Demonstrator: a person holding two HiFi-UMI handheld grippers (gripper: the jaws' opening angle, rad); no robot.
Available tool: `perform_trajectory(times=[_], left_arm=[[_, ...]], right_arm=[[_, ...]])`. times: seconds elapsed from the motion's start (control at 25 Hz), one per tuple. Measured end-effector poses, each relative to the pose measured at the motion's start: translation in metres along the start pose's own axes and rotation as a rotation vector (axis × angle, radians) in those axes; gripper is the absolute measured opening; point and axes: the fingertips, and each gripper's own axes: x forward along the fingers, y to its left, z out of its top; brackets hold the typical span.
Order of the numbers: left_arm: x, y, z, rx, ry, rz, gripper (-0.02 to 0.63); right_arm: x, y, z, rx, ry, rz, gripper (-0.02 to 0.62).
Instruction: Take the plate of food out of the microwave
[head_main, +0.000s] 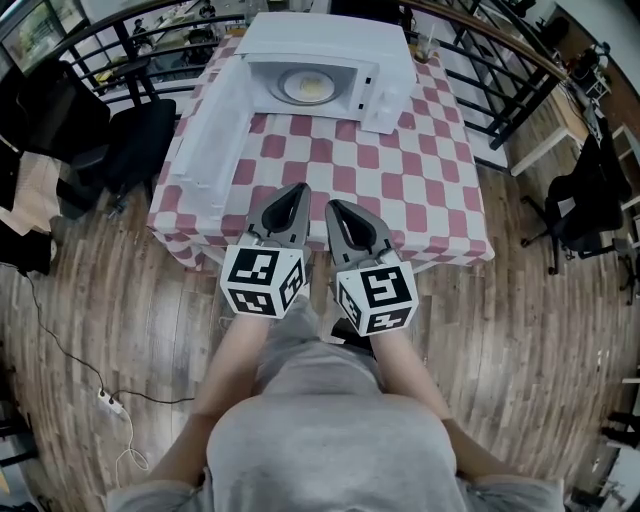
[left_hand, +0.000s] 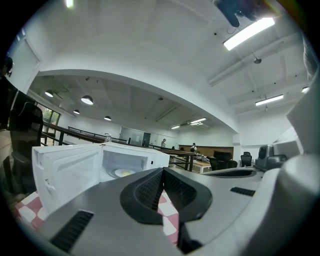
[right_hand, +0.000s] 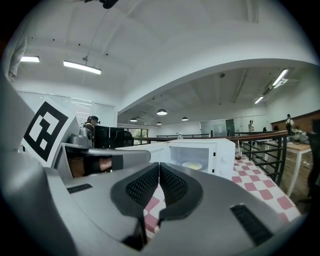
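A white microwave (head_main: 330, 45) stands at the far end of a table with a red-and-white checked cloth (head_main: 400, 170). Its door (head_main: 215, 125) hangs open to the left. Inside lies a white plate with yellow food (head_main: 308, 87), also visible as the plate (left_hand: 124, 173) in the left gripper view and the plate (right_hand: 192, 165) in the right gripper view. My left gripper (head_main: 299, 189) and right gripper (head_main: 332, 206) hover side by side over the table's near edge, pointing at the microwave, well short of it. Both are shut and empty, as the left gripper (left_hand: 162, 173) and right gripper (right_hand: 159, 168) close-ups confirm.
A black office chair (head_main: 140, 140) stands left of the table and another chair (head_main: 585, 200) at the right. A dark railing (head_main: 500, 70) curves behind the table. A drink container (head_main: 428, 45) stands behind the microwave. A power strip and cable (head_main: 108, 400) lie on the wooden floor.
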Motion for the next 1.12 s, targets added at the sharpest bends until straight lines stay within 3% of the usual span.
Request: perform_trajectory(times=[0.68,1.04,1.12], left_arm=[[0.082,0.061,0.012,-0.182,-0.009,-0.03,0.006],[0.121,0.086,0.01,-0.299,0.002,-0.078,0.181],[0.13,0.09,0.008,-0.315,0.01,-0.094,0.195]], right_arm=[[0.084,-0.048,0.005,0.011,0.036,-0.017,0.025],[0.123,-0.069,0.002,0.015,0.063,-0.028,0.026],[0.131,-0.073,0.003,0.017,0.069,-0.034,0.026]])
